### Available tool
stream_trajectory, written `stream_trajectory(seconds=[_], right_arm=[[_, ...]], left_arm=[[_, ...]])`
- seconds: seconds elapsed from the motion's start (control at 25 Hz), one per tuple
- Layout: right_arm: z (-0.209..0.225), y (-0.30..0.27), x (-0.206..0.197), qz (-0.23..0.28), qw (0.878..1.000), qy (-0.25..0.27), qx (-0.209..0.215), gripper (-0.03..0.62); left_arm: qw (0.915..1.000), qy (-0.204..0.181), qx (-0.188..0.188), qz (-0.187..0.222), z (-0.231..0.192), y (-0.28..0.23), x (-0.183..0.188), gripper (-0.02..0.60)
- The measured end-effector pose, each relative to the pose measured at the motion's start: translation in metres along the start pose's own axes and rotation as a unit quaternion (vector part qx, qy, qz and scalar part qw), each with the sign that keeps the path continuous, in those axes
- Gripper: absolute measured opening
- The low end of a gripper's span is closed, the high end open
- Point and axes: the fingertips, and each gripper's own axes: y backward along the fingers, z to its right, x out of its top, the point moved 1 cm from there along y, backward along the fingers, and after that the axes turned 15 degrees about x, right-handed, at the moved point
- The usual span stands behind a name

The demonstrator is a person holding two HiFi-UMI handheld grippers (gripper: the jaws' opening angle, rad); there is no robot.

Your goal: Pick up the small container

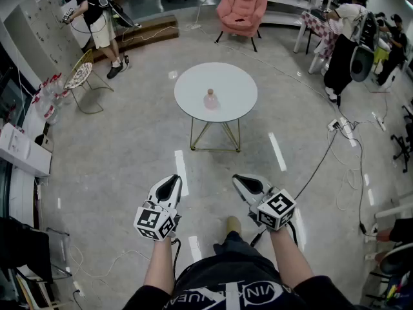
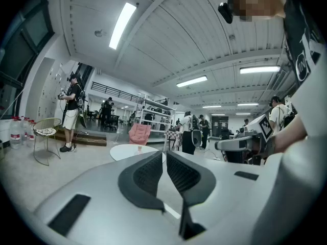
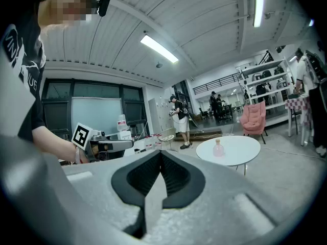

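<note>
- Nearest, the person's two forearms reach forward. The white left gripper with black pads and the matching right gripper sit side by side, pointing ahead and slightly down.
- Both pairs of jaws are pressed together, with nothing between them.
- Beyond them lies grey concrete floor.
- Far ahead, a round white table on thin gold legs holds the small pink container, upright near its centre, well apart from both grippers.
- The task looks barely begun: approach, reach and grasp all remain.

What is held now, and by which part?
Nothing is held. Both the left gripper and the right gripper are shut and empty; the small container stands on the table.
</note>
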Motion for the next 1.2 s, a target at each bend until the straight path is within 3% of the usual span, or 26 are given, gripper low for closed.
stream_trajectory(seconds=[0.28, 0.72, 1.2], right_arm=[[0.05, -0.002, 0.009, -0.003, 1.0, 0.001, -0.012, 0.006], [0.118, -0.002, 0.021, -0.008, 1.0, 0.004, -0.001, 0.006], [0.159, -0.003, 0.019, -0.003, 1.0, -0.007, 0.019, 0.006]], left_arm=[[0.9999, 0.005, -0.015, 0.001, 0.008, -0.057, 0.006, 0.029], [0.9997, 0.016, 0.018, 0.0, 0.02, -0.12, 0.01, 0.029], [0.998, 0.028, 0.057, -0.006, 0.02, -0.139, 0.004, 0.029]])
